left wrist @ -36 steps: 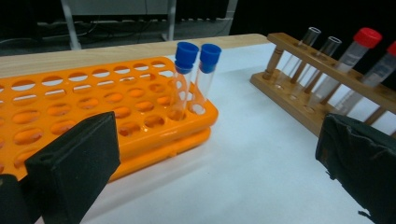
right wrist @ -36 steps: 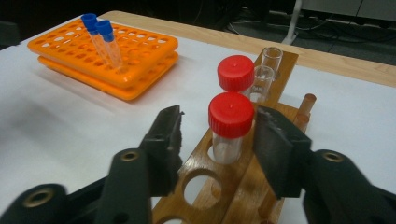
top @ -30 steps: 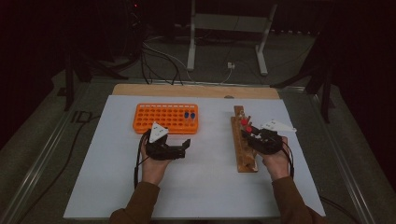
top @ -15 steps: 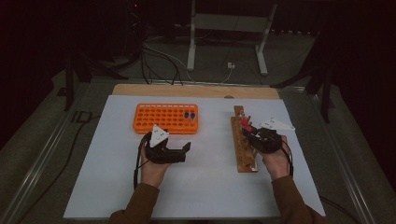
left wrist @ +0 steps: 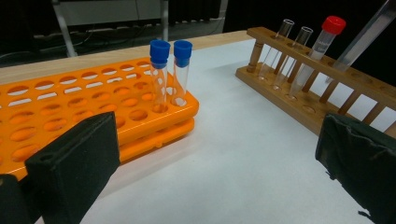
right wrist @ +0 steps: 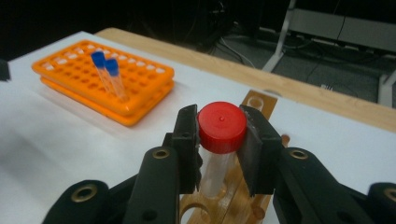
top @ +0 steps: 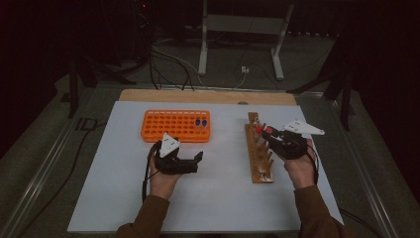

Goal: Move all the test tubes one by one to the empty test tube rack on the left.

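Presently logged: right gripper (right wrist: 221, 140), jaws clamped on the cap of a red-capped tube (right wrist: 222, 127), tube upright in the wooden rack (top: 258, 154) toward its far end. Also in that rack, per left gripper view: two uncapped clear tubes (left wrist: 285, 51) beyond the red-capped one, all leaning slightly. Left gripper (top: 195, 161), jaws spread wide and holding nothing, low over the white surface (top: 218, 198) between the two racks, just in front of the orange rack (top: 173, 126). Orange rack: two blue-capped tubes (left wrist: 170, 70) side by side near its right edge, upright. Racks well apart, wooden one lying lengthwise at the right.
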The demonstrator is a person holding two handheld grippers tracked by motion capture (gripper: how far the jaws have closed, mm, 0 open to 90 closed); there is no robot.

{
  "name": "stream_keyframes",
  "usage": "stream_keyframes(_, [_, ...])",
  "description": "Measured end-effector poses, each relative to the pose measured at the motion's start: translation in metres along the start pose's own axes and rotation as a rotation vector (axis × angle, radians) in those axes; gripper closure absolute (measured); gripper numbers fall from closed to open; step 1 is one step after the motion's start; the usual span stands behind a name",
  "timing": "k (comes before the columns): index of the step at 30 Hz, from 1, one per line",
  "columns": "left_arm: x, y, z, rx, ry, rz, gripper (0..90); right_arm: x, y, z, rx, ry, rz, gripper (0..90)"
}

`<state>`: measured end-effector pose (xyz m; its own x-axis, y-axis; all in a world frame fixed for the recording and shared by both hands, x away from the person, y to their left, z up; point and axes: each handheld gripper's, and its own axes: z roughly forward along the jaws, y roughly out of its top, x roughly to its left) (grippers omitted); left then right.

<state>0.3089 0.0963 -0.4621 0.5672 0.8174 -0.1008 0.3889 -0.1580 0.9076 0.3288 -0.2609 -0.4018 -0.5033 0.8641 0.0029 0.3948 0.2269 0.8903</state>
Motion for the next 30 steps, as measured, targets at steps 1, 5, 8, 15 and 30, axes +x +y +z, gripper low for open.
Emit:
stream_keyframes(1, [0.000,0.000,0.000,-0.001,0.003,0.003,0.5,0.000,0.002,-0.002,-0.005,0.000,-0.001,70.2])
stream_keyframes(5, [-0.002,0.000,0.001,-0.004,0.001,0.005,0.6,0.003,0.012,-0.012,-0.033,0.006,-0.015,70.2])
stream_keyframes(8, [-0.003,0.001,0.000,-0.011,0.001,0.010,0.5,0.007,0.017,-0.018,-0.056,0.013,-0.028,70.2])
stream_keyframes(15, [-0.011,0.005,-0.001,-0.035,-0.007,0.045,0.5,0.019,0.021,-0.017,-0.068,0.065,-0.034,70.2])
stream_keyframes(30, [-0.046,0.018,0.011,-0.011,-0.082,0.113,4.4,0.056,0.015,0.013,-0.011,0.184,-0.054,70.1])
